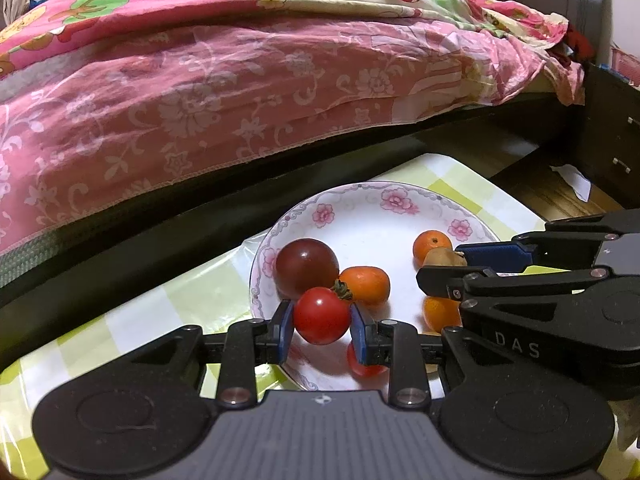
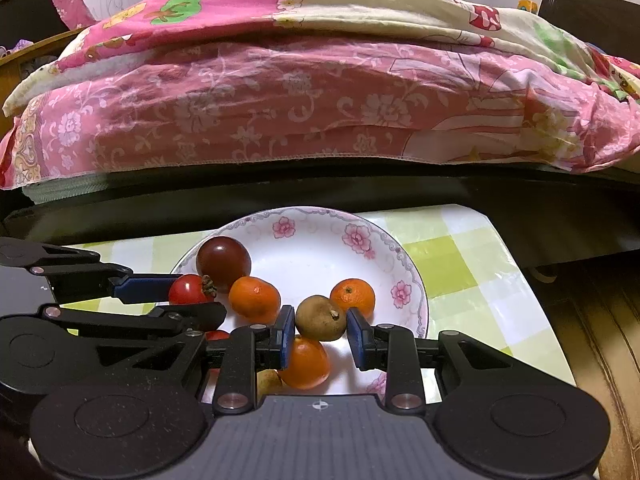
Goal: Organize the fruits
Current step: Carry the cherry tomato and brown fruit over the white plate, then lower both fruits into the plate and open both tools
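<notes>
Nearest my left camera, the left tongs (image 1: 322, 322) are clamped on a red tomato (image 1: 322, 315) above the near left rim of the plate (image 1: 362, 216). My right tongs (image 2: 321, 326) are clamped on a brown fruit (image 2: 322, 317) over the plate's near middle, above an orange (image 2: 305, 362). Both plate and desk (image 2: 460, 264) stand near the bed (image 2: 320, 100). Risks noted: the round, smooth tomato may slip or bruise under pressure. Released fruit may roll against the dark tomato (image 1: 306, 267) or over the shallow rim. Both tongs sit close together and could collide.
</notes>
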### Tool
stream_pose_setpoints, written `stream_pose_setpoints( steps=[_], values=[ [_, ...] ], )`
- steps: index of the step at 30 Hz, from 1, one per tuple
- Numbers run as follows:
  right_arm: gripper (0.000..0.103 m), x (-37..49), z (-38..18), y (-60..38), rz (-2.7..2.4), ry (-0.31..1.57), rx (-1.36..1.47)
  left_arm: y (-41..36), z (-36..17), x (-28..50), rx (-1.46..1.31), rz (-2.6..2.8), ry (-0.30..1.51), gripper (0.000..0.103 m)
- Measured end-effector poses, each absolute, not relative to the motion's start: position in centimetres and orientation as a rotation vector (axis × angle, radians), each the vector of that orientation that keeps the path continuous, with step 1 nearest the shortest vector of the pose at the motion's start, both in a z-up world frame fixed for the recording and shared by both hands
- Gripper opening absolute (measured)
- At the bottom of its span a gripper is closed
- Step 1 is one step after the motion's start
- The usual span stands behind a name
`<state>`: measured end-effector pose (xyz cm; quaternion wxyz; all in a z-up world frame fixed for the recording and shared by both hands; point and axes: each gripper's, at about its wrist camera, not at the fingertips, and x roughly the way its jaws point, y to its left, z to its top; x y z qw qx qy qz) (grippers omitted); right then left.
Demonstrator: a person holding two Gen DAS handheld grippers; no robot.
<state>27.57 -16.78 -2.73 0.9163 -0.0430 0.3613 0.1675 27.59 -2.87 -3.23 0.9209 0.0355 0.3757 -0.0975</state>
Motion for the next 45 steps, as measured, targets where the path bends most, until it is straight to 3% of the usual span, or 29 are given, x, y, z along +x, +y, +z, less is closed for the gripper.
stream_pose_setpoints(
  steps=[38, 45],
  values=[
    [0.027, 27.6, -2.1, -18.7, 0.282, 0.731, -0.026, -2.7, -2.0, 26.9, 0.059, -0.186, 0.750, 0.045],
    [0.027, 26.9, -1.3, -19.1, 0.266, 0.736, 0.004, -2.9, -1.6, 26.4, 0.052, -0.181, 0.755, 0.057]
  ],
)
